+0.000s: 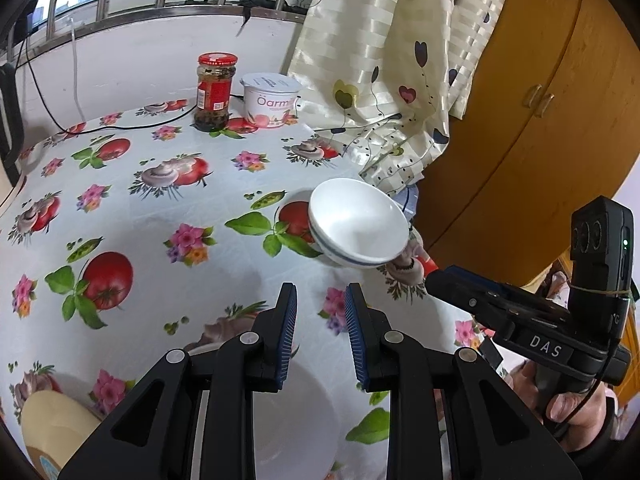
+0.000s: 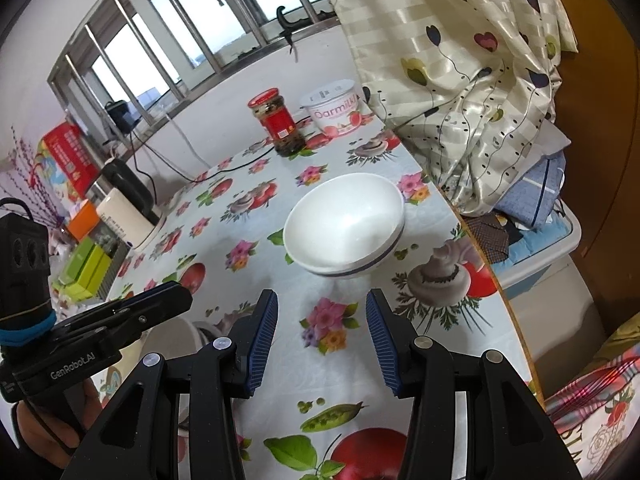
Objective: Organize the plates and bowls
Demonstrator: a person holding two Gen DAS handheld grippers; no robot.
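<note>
A white bowl with a blue stripe point(image 1: 358, 226) stands on the flowered tablecloth near the table's right edge; it also shows in the right wrist view point(image 2: 344, 226). My left gripper point(image 1: 321, 300) is open and empty, left of and nearer than the bowl. Under it lies a white plate point(image 1: 296, 412), partly hidden by the fingers. A beige dish point(image 1: 52, 428) lies at the near left. My right gripper point(image 2: 322, 310) is open and empty, just short of the bowl. Its body shows in the left wrist view point(image 1: 520, 312).
A red-lidded jar point(image 1: 214, 92) and a white yogurt tub point(image 1: 270, 98) stand at the table's far side with a black cable. A curtain point(image 1: 384, 80) hangs over the far right corner. A kettle point(image 2: 128, 204) and boxes point(image 2: 84, 264) stand at the left.
</note>
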